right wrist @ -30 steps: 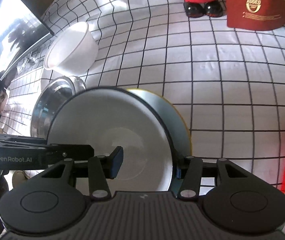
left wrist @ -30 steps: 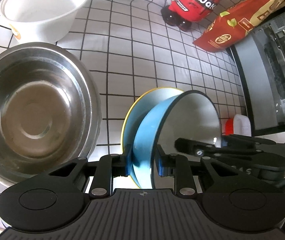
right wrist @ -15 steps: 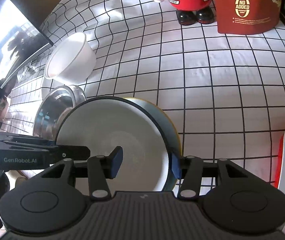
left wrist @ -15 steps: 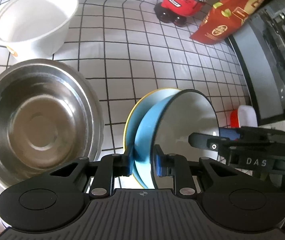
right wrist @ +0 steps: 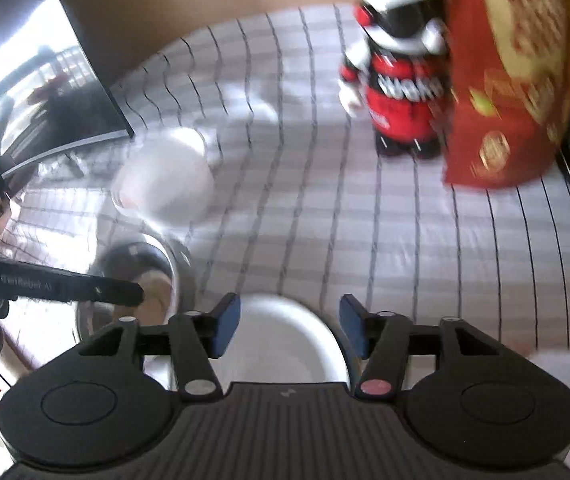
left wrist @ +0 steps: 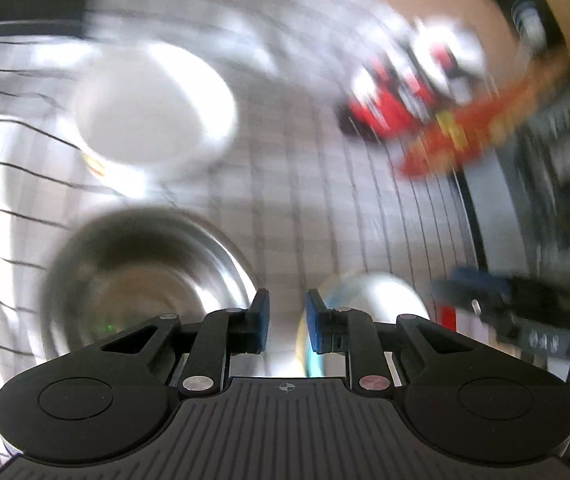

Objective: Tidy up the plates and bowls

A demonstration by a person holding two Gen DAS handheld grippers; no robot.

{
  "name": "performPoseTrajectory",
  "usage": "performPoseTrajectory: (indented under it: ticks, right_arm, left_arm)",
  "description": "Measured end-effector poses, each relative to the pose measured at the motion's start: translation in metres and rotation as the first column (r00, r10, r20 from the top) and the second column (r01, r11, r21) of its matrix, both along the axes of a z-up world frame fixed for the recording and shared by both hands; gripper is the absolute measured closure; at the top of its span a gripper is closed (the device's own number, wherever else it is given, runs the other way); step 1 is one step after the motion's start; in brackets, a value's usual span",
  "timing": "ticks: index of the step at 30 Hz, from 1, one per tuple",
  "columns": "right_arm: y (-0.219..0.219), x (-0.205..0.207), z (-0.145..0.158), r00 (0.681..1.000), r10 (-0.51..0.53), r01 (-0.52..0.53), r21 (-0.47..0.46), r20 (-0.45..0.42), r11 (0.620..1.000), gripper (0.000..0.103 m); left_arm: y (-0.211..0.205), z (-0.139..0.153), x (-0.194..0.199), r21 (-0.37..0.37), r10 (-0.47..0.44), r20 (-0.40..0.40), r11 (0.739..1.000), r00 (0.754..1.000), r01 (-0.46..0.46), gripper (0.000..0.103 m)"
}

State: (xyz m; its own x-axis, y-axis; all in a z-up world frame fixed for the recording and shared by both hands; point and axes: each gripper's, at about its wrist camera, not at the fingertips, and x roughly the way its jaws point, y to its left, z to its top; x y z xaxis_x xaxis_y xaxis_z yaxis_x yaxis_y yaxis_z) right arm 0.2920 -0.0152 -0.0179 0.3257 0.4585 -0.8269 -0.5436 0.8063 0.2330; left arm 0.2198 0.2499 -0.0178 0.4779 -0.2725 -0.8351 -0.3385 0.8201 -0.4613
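Observation:
Both views are motion-blurred. My left gripper (left wrist: 286,326) is open with nothing between its blue pads. The blue bowl with a white inside (left wrist: 369,300) sits just right of it, on a yellow-rimmed plate. A steel bowl (left wrist: 145,276) lies to its left and a white bowl (left wrist: 153,116) stands farther back. My right gripper (right wrist: 287,330) is open and empty above the blue bowl's white inside (right wrist: 281,340). The steel bowl (right wrist: 153,276) and the white bowl (right wrist: 165,184) show to its left.
A red toy figure (right wrist: 401,80) and a red snack bag (right wrist: 517,80) stand at the back right of the checked cloth (right wrist: 325,220). A dark monitor (right wrist: 45,92) is at the left. A white and red container (right wrist: 565,376) is at the right edge.
My left gripper has let go of the blue bowl's rim, opened and pulled back. Both grippers have lifted and tilted up fast, so the bowl now sits low in both views.

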Motion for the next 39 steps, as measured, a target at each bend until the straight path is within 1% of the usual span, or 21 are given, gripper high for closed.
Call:
performPoseTrajectory:
  ticks: [2,4,6,7,10,12,14,15,16,18,20,21,22,24,25,27,29,32,35,37,39]
  right_arm:
    - [0.023,0.008,0.005,0.999,0.009,-0.009,-0.002,0.035,1.000,0.042]
    - [0.050,0.017,0.007,0.998,0.023,-0.023,-0.004,0.057,1.000,0.041]
    - [0.078,0.026,0.006,0.997,0.042,-0.041,-0.015,0.067,0.999,0.040]
    - [0.095,0.032,0.005,0.996,0.048,-0.046,-0.030,0.074,0.998,0.039]
    - [0.143,0.048,-0.001,0.991,0.085,-0.078,-0.077,0.103,0.994,0.038]
    - [0.164,0.061,-0.008,0.993,0.065,-0.057,-0.084,0.098,0.995,0.038]
    - [0.182,0.077,-0.021,0.998,0.047,-0.044,-0.054,0.047,0.998,0.037]
    - [0.190,0.084,-0.029,0.999,0.036,-0.035,-0.048,0.021,0.998,0.036]
    - [0.196,0.090,-0.037,1.000,0.021,-0.022,-0.050,-0.002,0.999,0.029]
    - [0.208,0.102,-0.057,0.999,-0.020,0.017,-0.080,-0.046,0.997,0.027]
    - [0.215,0.109,-0.074,0.996,-0.026,0.019,-0.090,-0.087,0.996,0.030]
    - [0.216,0.110,-0.079,0.994,-0.021,0.012,-0.089,-0.106,0.996,0.043]
    - [0.216,0.111,-0.085,0.991,-0.016,0.005,-0.085,-0.131,0.996,0.062]
    - [0.210,0.115,-0.090,0.980,-0.013,0.001,-0.060,-0.201,0.998,0.074]
    - [0.206,0.115,-0.088,0.977,-0.008,-0.001,-0.044,-0.212,0.999,0.074]
    - [0.190,0.111,-0.075,0.981,0.002,-0.007,-0.026,-0.192,1.000,0.074]
    - [0.167,0.107,-0.061,0.990,-0.019,0.012,-0.051,-0.143,0.999,0.074]
    - [0.123,0.104,-0.047,0.993,-0.069,0.062,-0.074,-0.100,0.995,0.073]
    - [0.074,0.102,-0.042,0.989,-0.121,0.113,-0.095,-0.088,0.989,0.072]
    - [0.050,0.102,-0.046,0.986,-0.144,0.134,-0.110,-0.083,0.985,0.072]
    - [0.028,0.107,-0.056,0.981,-0.168,0.155,-0.119,-0.101,0.981,0.072]
  left_arm:
    - [0.032,0.006,-0.007,0.025,0.113,0.038,0.993,0.993,-0.114,0.081]
    - [0.064,0.010,-0.010,0.064,0.214,0.067,0.974,0.975,-0.218,0.080]
    - [0.093,0.009,-0.006,0.081,0.283,0.073,0.954,0.956,-0.288,0.080]
    - [0.103,0.007,-0.003,0.078,0.299,0.075,0.949,0.951,-0.305,0.080]
    - [0.126,-0.004,0.018,0.084,0.298,0.076,0.949,0.952,-0.304,0.080]
    - [0.132,-0.013,0.031,0.081,0.289,0.068,0.952,0.955,-0.294,0.079]
    - [0.135,-0.025,0.040,0.117,0.290,0.046,0.949,0.956,-0.293,0.079]
    - [0.136,-0.030,0.042,0.135,0.290,0.039,0.947,0.956,-0.293,0.079]
    - [0.137,-0.037,0.045,0.141,0.289,0.031,0.947,0.957,-0.290,0.079]
    - [0.141,-0.050,0.049,0.118,0.283,0.003,0.952,0.959,-0.282,0.078]
    - [0.146,-0.061,0.052,0.100,0.279,-0.011,0.956,0.960,-0.276,0.077]
    - [0.146,-0.064,0.053,0.087,0.279,-0.014,0.957,0.960,-0.277,0.077]
    - [0.147,-0.065,0.053,0.070,0.277,-0.011,0.959,0.961,-0.276,0.077]
    - [0.142,-0.063,0.056,0.027,0.266,0.007,0.964,0.964,-0.266,0.076]
    - [0.135,-0.059,0.059,0.016,0.252,0.024,0.968,0.967,-0.252,0.077]
    - [0.117,-0.050,0.065,0.003,0.208,0.059,0.978,0.976,-0.209,0.077]
    - [0.094,-0.043,0.074,-0.009,0.162,0.079,0.987,0.984,-0.162,0.078]
    - [0.059,-0.044,0.089,-0.080,0.108,0.081,0.992,0.991,-0.101,0.078]
    - [0.021,-0.048,0.099,-0.134,0.056,0.083,0.990,0.995,-0.045,0.077]
    - [-0.003,-0.052,0.104,-0.134,0.021,0.079,0.991,0.997,-0.010,0.077]
    - [-0.021,-0.061,0.111,-0.134,0.014,0.058,0.991,0.998,-0.007,0.078]
